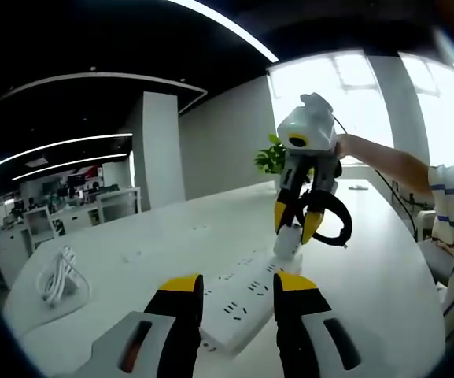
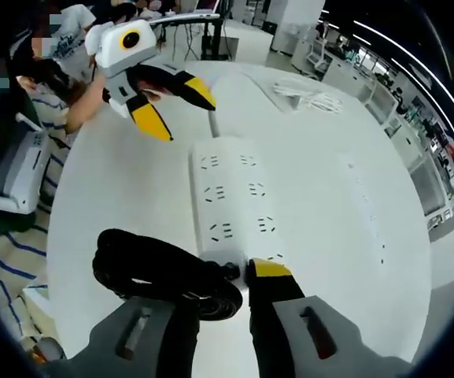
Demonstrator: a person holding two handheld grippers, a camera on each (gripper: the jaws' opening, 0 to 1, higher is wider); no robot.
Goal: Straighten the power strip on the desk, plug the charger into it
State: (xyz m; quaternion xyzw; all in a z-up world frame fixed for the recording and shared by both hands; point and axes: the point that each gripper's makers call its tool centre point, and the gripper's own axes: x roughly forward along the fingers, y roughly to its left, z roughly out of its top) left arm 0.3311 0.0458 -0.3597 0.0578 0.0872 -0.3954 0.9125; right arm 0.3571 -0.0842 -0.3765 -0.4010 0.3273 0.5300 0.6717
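A long white power strip [image 1: 238, 303] lies on the white desk [image 1: 171, 236], running away from me. My left gripper [image 1: 238, 287] hovers open over its near end, one jaw on each side. At the strip's far end my right gripper [image 1: 296, 222] points down, shut on a white charger [image 1: 288, 242] that stands on the strip. The charger's black cable [image 1: 337, 220] hangs beside it in a coil. In the right gripper view the power strip [image 2: 230, 189] stretches ahead and the black cable [image 2: 156, 272] covers my right gripper's [image 2: 234, 272] left jaw. The left gripper [image 2: 175, 106] stands open beyond the strip.
A coiled white cable [image 1: 57, 276] lies near the desk's left edge, also seen as a white cable [image 2: 305, 94] in the right gripper view. A green plant [image 1: 270, 157] stands at the far side. A person's arm [image 1: 384, 161] in a striped sleeve reaches in from the right.
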